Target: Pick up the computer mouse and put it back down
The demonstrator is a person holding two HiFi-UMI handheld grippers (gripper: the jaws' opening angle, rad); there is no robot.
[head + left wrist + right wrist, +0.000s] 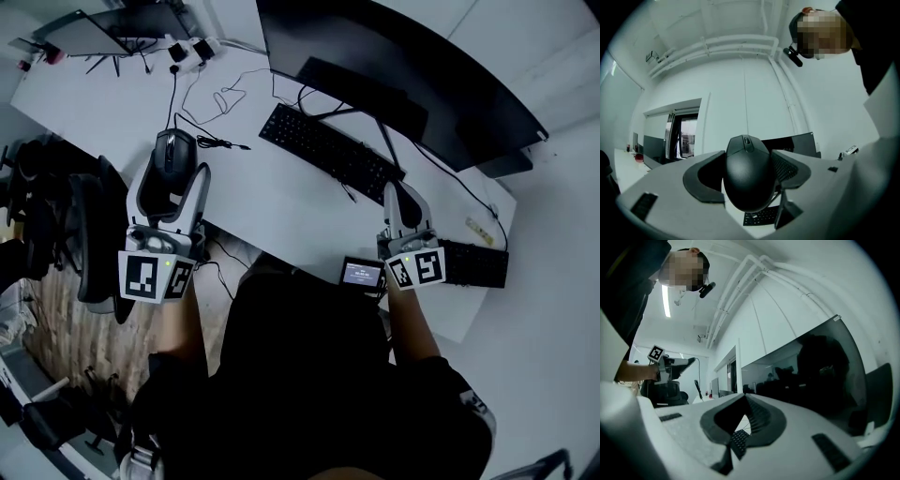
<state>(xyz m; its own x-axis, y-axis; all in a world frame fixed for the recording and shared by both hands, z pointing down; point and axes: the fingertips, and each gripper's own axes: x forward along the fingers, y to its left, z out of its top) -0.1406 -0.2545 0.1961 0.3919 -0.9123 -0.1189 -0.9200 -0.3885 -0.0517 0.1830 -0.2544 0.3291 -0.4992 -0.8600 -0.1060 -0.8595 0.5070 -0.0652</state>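
Black, rounded plastic computer mouse (749,176) clamped between the grey pads of the left gripper (749,153), jaws spread wide around its body; seems raised clear of the white desk top (267,192), thin black cord (211,142) trailing back across it. Empty right gripper (746,397) with jaws drawn together, hovering just beside the black keyboard (328,150). Reads as lift done, put-down yet to come. Calls next for lowering level onto bare desk, minding the cord, then spreading the jaws
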